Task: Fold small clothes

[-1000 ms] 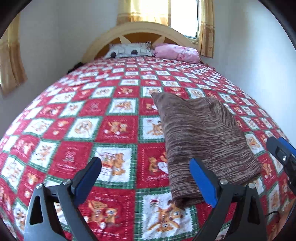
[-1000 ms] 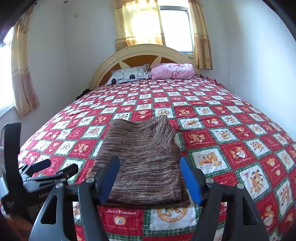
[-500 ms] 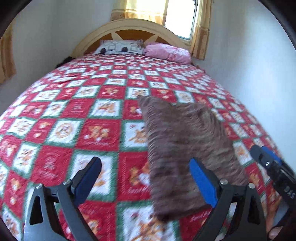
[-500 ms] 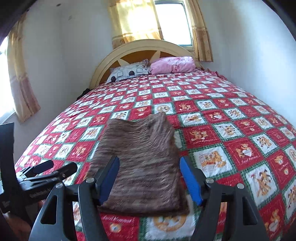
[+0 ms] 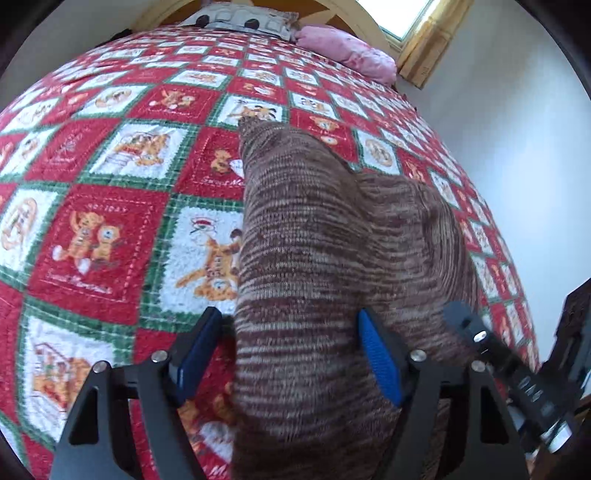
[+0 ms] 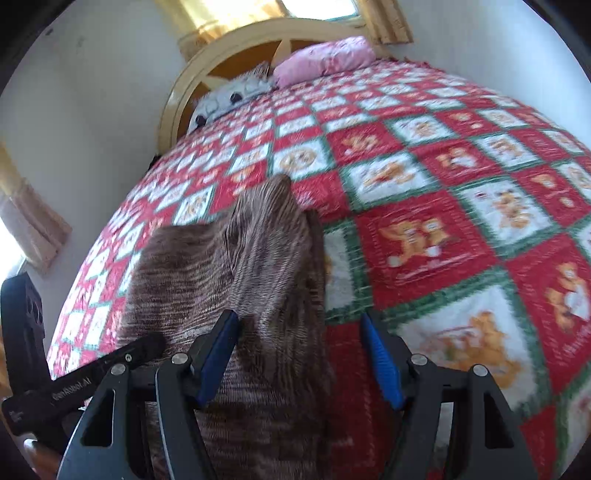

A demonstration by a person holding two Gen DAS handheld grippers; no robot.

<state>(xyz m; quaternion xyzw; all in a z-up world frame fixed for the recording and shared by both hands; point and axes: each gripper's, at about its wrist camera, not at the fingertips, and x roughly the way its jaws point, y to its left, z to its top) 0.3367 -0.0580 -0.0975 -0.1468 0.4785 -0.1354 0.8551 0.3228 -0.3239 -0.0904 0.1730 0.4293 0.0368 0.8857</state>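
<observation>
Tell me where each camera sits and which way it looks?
Left wrist: sits on the left gripper, looking down its blue fingers at the brown knitted garment; the right gripper pokes in at the right edge.
Right wrist: sits on the right gripper, looking down at the garment's edge; the left gripper shows at the left edge.
Both share: the garment, the teddy-bear quilt, the pink pillow and the headboard.

I get bright daylight from the window [image 6: 317, 7] at the top of both frames, blown out white. Fisheye bends the quilt [image 5: 110, 236] into a dome, corners go black, and motion blur softens my right view.
</observation>
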